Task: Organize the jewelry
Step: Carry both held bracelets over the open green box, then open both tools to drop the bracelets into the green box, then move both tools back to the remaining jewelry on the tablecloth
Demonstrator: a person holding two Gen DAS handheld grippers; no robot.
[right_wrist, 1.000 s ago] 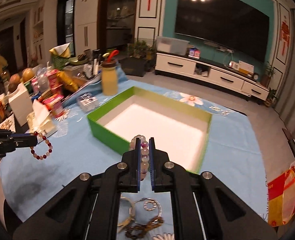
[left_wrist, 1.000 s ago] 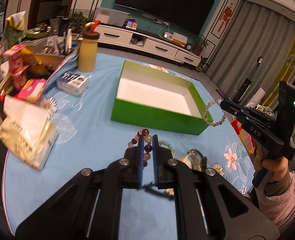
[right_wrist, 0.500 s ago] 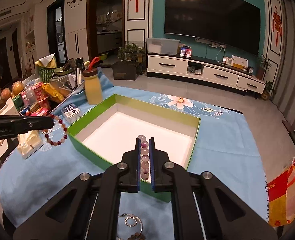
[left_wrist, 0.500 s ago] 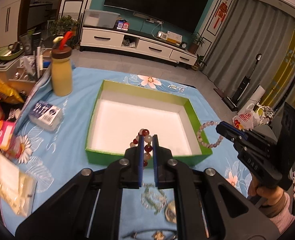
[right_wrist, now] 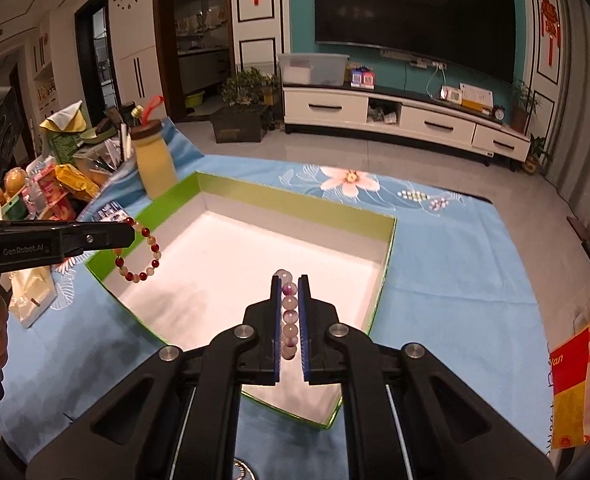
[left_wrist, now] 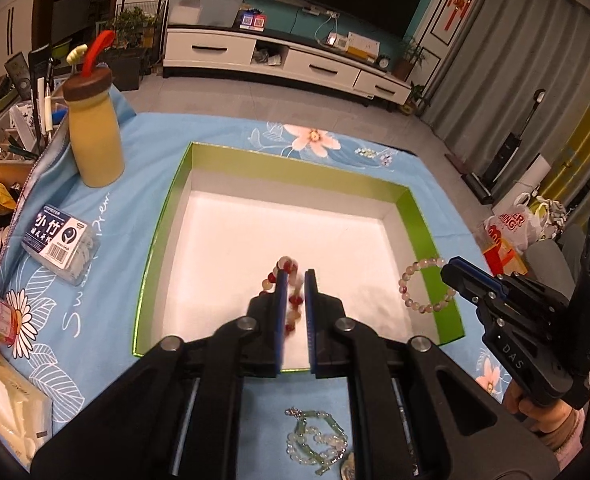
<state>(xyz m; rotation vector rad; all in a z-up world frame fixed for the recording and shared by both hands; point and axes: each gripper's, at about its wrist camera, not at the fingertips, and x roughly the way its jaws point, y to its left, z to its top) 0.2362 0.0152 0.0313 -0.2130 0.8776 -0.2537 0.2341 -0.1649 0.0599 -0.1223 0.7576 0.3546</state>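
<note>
Both grippers, left (left_wrist: 293,280) clamped on the red-and-white bracelet (right_wrist: 139,252), right (right_wrist: 286,286) on the pink bracelet (left_wrist: 425,284), have moved from beside the green box (left_wrist: 423,224) to over its white floor.

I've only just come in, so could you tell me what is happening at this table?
A person is sorting jewelry with a handheld gripper in each hand. The left gripper is shut on a red-and-white bracelet, and the right gripper is shut on a pink bracelet. Both bracelets hang over the green box, which is white inside and holds nothing yet. A green bracelet lies on the blue cloth in front of the box.
</note>
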